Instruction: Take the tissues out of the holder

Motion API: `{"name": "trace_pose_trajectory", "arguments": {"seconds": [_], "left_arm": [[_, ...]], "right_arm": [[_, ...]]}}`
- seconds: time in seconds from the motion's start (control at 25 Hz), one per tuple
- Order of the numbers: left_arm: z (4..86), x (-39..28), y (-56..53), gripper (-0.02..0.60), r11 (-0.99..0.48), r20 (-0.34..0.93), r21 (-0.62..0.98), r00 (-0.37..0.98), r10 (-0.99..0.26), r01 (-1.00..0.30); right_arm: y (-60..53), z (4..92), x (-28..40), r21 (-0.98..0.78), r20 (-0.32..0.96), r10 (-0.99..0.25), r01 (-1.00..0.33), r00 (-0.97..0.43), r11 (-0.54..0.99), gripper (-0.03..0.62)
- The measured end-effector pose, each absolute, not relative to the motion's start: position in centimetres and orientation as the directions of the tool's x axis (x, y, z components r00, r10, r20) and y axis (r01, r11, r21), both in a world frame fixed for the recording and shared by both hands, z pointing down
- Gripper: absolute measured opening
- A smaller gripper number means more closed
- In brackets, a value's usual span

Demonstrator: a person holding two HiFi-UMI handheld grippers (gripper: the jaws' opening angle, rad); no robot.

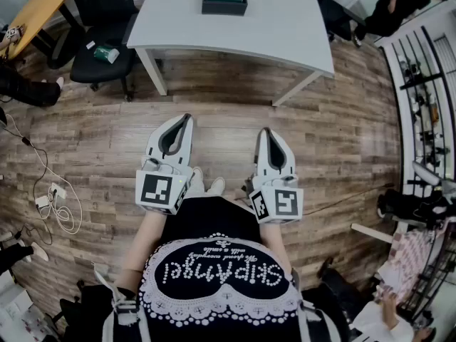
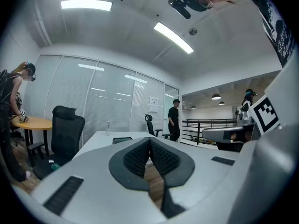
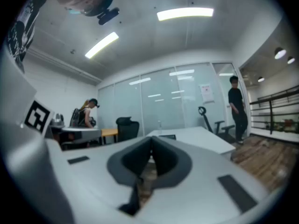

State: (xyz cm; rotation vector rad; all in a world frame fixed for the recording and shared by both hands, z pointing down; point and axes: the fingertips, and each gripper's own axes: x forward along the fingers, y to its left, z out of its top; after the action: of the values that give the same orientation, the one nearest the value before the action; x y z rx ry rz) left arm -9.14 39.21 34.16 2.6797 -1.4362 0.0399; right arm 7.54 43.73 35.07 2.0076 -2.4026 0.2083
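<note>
The left hand-held gripper [image 1: 187,117] and right hand-held gripper [image 1: 265,131], both closed tight and empty, hang side by side above open wooden floor [image 1: 214,95]. The tissue holder [image 1: 224,0] sits well ahead on the white counter [image 1: 285,30], back from its near edge. 1 office chair [image 1: 100,45] stands by the counter's left corner.

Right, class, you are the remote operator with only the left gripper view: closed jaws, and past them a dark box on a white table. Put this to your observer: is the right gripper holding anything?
Observer: No. The right gripper has its jaws together with nothing between them.
Operator: How near are we to that box?
Observer: Not near. From the head view, the left gripper and the right one both hang over the wooden floor, short of the table.
Operator: What does the box's top look like?
Observer: The tissue holder is dark with a greenish panel on top. It is too small to tell whether a tissue sticks out.
</note>
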Motion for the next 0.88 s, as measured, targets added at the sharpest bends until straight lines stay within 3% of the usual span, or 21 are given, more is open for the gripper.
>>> {"name": "trace_pose_trajectory", "arguments": {"seconds": [0.88], "left_arm": [[34.3, -10.2, 37.8, 0.023, -0.568, 0.060, 0.112, 0.576, -0.815, -0.815]], "right_arm": [[42.4, 35.3, 6.1, -0.105, 0.084, -0.980, -0.980, -0.180, 0.170, 0.032]]}}
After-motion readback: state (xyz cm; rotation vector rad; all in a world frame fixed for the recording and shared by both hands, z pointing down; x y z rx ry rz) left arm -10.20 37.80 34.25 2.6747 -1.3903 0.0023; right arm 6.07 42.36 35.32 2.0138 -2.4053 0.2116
